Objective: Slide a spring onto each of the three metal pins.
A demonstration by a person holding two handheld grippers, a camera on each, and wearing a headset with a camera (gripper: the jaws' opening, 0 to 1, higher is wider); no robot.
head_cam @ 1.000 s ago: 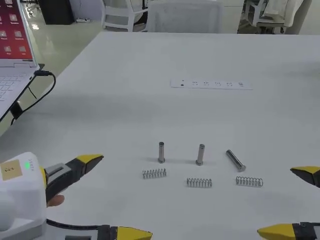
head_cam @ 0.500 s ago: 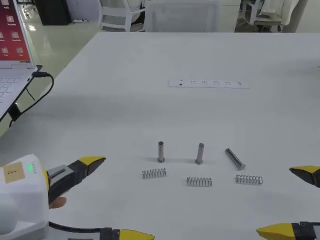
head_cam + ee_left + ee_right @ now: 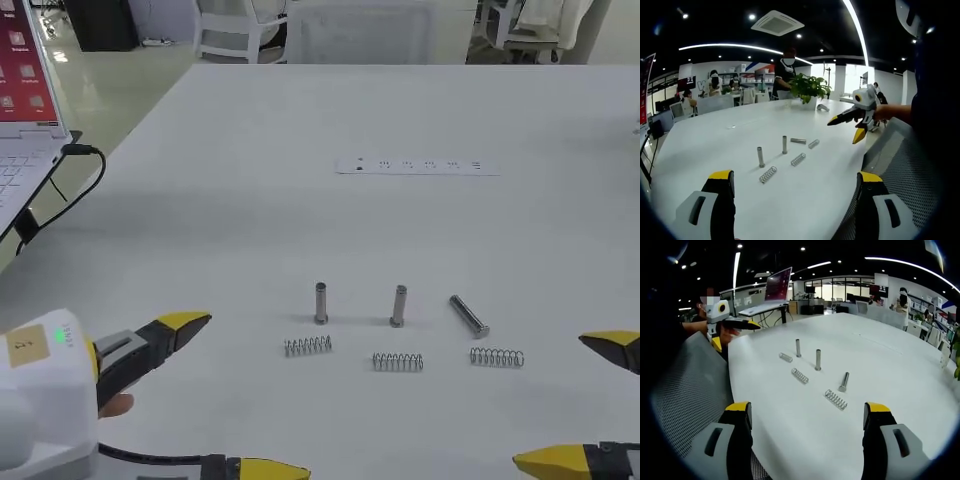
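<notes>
white table (image 3: pixel 300 120), nothing gripped

laptop (image 3: pixel 25 80) sits at the upper left edge, power strip (image 3: pixel 415 166) above centre. at centre, left pin (image 3: pixel 320 302) and middle pin (image 3: pixel 399 306) stand upright; right pin (image 3: pixel 468 317) lies on its side. just below them lie left spring (image 3: pixel 307 346), middle spring (image 3: pixel 397 362) and right spring (image 3: pixel 496 357), each apart from its pin. left gripper (image 3: pixel 230 395) at the lower left and right gripper (image 3: pixel 578 403) at the lower right both have jaws spread wide, grasping nothing, well apart from the parts.
</notes>
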